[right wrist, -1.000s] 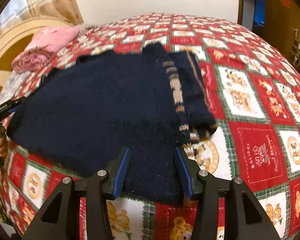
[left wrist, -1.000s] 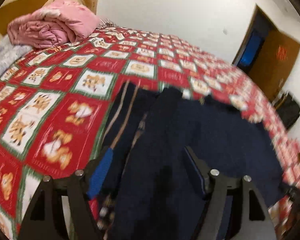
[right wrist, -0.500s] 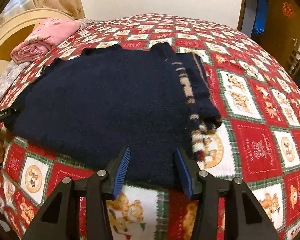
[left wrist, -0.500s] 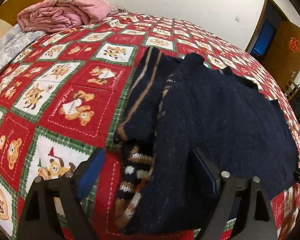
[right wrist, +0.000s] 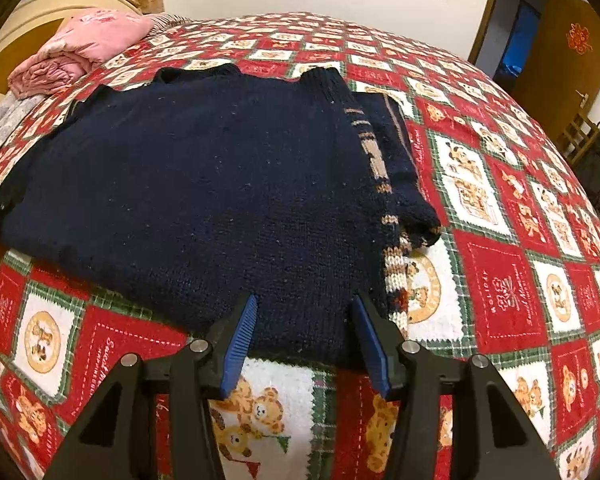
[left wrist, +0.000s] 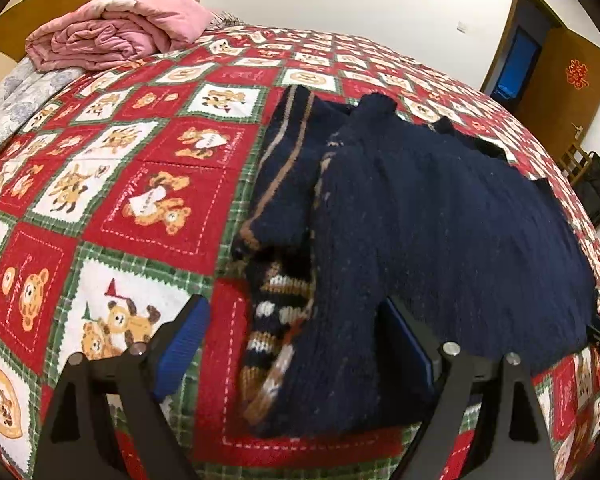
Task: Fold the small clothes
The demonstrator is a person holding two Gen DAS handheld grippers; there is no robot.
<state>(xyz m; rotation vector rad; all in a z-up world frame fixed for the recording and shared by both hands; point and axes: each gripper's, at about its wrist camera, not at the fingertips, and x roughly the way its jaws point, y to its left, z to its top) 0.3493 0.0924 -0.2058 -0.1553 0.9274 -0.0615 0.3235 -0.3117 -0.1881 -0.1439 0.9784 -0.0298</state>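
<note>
Your left gripper [left wrist: 292, 344] has just been opening and stands wide astride the near hem corner of the navy sweater [left wrist: 440, 220], which lies flat on the bed's bear-patterned quilt [left wrist: 140, 208] with its striped sleeve [left wrist: 284, 168] folded in along one side; your right gripper [right wrist: 304, 332] is about half open, its jaws having just widened a little, with the hem edge between the pads [right wrist: 240, 340] but apparently not pinched. To fold cleanly, take both layers at matching hem points before lifting. No containers are in view
</note>
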